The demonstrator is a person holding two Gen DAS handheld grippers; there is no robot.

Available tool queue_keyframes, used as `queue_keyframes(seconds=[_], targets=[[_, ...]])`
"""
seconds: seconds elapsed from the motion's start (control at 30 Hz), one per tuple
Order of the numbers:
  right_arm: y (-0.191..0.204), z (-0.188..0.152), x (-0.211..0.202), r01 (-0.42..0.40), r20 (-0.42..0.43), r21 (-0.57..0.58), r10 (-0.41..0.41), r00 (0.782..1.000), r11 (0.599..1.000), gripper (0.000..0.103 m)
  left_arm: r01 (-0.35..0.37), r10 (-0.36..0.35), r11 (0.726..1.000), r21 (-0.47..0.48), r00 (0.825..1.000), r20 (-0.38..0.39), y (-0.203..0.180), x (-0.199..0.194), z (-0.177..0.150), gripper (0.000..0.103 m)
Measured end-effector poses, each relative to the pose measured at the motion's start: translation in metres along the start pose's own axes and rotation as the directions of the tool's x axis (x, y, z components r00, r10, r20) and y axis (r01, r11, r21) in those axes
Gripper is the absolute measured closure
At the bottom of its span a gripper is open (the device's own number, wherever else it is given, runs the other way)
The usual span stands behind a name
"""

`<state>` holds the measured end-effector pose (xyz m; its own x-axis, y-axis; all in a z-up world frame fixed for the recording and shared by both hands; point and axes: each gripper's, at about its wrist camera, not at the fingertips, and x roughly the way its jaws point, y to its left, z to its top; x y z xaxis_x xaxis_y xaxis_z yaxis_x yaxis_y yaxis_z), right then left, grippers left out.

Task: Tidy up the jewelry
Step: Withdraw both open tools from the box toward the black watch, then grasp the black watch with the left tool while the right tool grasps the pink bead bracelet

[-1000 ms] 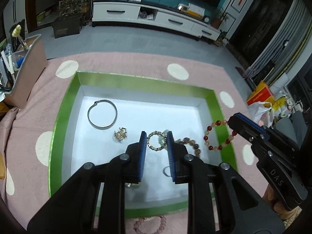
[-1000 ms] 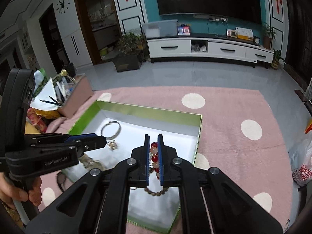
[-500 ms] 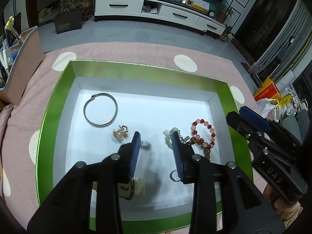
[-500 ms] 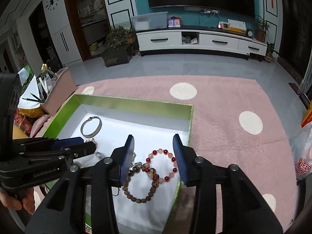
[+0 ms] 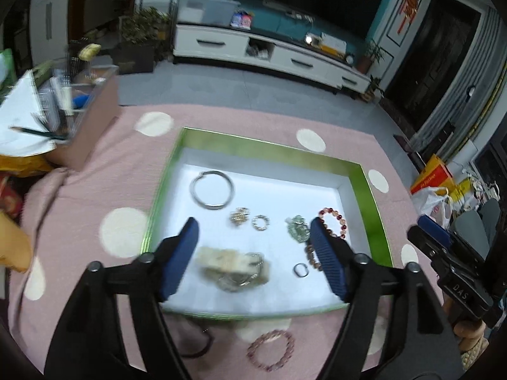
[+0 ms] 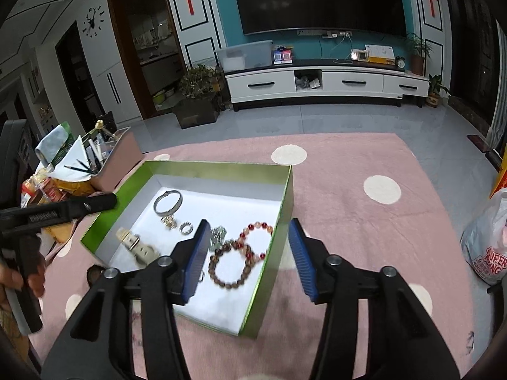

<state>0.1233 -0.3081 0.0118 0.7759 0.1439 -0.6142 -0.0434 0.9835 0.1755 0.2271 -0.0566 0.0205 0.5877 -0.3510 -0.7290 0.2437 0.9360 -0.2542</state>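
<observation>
We had just let go: the left gripper (image 5: pixel 253 259) and right gripper (image 6: pixel 250 259) were both spreading wider with nothing between them, the red bead bracelet (image 6: pixel 257 240) now lying in the green box (image 6: pixel 218 166), one pink bracelet (image 5: pixel 271 350) left outside.

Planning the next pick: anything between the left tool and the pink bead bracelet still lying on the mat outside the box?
Nothing visible. The pink bead bracelet lies on the pink mat just outside the near wall of the green box, below the left tool, whose jaws are opening and empty.
</observation>
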Motion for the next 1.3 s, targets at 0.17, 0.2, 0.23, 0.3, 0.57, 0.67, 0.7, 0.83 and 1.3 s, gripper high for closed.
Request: queue_keyframes(seconds=[0.17,0.2,0.23,0.3,0.57,0.67,0.7,0.83,1.3], targets=[[0.002,-0.016,-0.028,-0.005,0.022,0.004,0.005,1.0,1.0,0.036,-0.026,0.03,0.999,-0.043,0.997,0.077,0.031,-0.047,-0.02,0.013],[0.002,-0.019,-0.033,-0.006,0.026,0.005,0.005,1.0,1.0,0.034,-0.034,0.038,0.998,-0.047,0.995,0.088,0.037,-0.056,-0.028,0.011],[0.002,-0.023,-0.039,-0.006,0.033,0.007,0.005,0.999,1.0,0.03,-0.045,0.049,0.998,-0.05,0.995,0.087,0.041,-0.061,-0.032,0.011],[0.004,-0.03,-0.048,-0.011,0.039,0.013,0.01,0.999,1.0,0.028,-0.07,0.074,0.996,-0.061,0.994,0.078,0.051,-0.069,-0.043,0.011],[0.027,-0.065,-0.07,-0.045,-0.002,-0.026,0.045,0.999,0.999,0.027,-0.138,0.139,0.975,-0.173,0.99,-0.006,0.093,-0.086,-0.11,0.011],[0.044,-0.083,-0.071,-0.079,-0.032,-0.066,0.077,0.997,0.995,0.027,-0.147,0.143,0.962,-0.229,0.989,-0.033,0.104,-0.088,-0.134,0.011],[0.048,-0.087,-0.071,-0.087,-0.039,-0.073,0.084,0.996,0.994,0.027,-0.151,0.146,0.958,-0.244,0.988,-0.04,0.107,-0.089,-0.141,0.011],[0.07,-0.109,-0.056,-0.144,-0.105,-0.09,0.134,0.985,0.985,0.027,-0.159,0.144,0.947,-0.281,0.987,-0.076,0.114,-0.089,-0.163,0.011],[0.086,-0.122,0.002,-0.152,-0.228,0.03,0.155,0.961,0.988,0.032,-0.167,0.146,0.944,-0.284,0.985,-0.096,0.117,-0.075,-0.17,0.011]])
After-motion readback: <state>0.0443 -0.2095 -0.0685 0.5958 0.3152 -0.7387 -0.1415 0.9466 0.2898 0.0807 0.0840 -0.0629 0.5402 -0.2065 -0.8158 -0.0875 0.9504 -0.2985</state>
